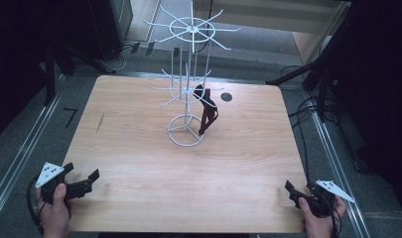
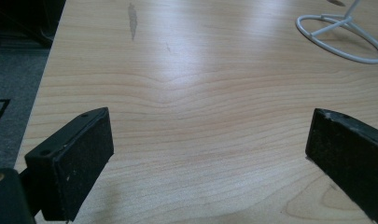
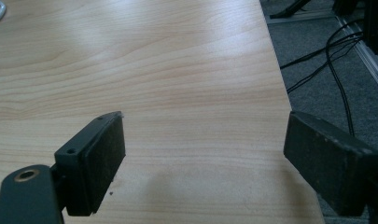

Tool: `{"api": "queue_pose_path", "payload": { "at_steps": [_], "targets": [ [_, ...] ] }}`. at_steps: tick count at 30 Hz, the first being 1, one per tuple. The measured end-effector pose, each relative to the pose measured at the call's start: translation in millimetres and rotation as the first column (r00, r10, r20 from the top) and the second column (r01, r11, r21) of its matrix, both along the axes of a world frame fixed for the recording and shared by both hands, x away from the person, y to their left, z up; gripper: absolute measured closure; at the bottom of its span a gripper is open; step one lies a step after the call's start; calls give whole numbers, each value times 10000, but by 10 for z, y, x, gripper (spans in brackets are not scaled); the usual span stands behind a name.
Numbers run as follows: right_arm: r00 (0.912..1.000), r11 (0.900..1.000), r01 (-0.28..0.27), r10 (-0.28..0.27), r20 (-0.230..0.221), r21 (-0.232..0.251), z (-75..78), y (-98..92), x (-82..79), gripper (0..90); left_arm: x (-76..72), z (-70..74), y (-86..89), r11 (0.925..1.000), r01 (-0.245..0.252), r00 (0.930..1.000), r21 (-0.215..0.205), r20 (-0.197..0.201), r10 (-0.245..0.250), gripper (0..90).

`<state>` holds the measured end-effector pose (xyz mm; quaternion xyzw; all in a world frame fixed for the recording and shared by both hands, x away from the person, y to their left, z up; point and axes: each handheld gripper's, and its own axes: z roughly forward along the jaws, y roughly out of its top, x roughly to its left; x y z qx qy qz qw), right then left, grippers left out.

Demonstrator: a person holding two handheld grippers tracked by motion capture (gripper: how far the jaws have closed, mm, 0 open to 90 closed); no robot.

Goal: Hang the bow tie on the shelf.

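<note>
A white wire rack [image 1: 191, 74] with two tiers of hooks stands on a ring base at the middle of the wooden table [image 1: 139, 163]. A dark brown strap-like item [image 1: 207, 111] hangs from a lower hook on the rack's right side. My left gripper [image 1: 82, 174] is held at the table's near left corner, open, with bare wood between its jaws [image 2: 210, 135]. The rack's base ring [image 2: 335, 28] lies far ahead of it, to the right. My right gripper [image 1: 299, 188] sits at the near right corner, also open and holding nothing [image 3: 205, 135].
A small dark round hole [image 1: 226, 97] marks the table behind the rack. The table's right edge runs just beside my right gripper, with black cables [image 3: 336, 60] on the grey floor beyond. Metal rails flank the table.
</note>
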<state>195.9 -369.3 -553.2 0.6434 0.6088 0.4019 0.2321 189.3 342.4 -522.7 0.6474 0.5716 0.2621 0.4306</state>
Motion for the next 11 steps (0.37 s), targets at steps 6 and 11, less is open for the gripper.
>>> {"api": "queue_pose_path", "payload": {
  "at_steps": [6, 11],
  "targets": [
    [9993, 9978, 359, -365, 80, 558, -12, -36, -15, 136, 1, 0, -2, 10000, 15, 10000, -14, -35, -15, 15],
    [9993, 9985, 380, -382, 30, 406, -7, -21, -11, 136, 5, 0, 0, 10000, 23, 10000, -27, -54, -23, 15]
  ]
}}
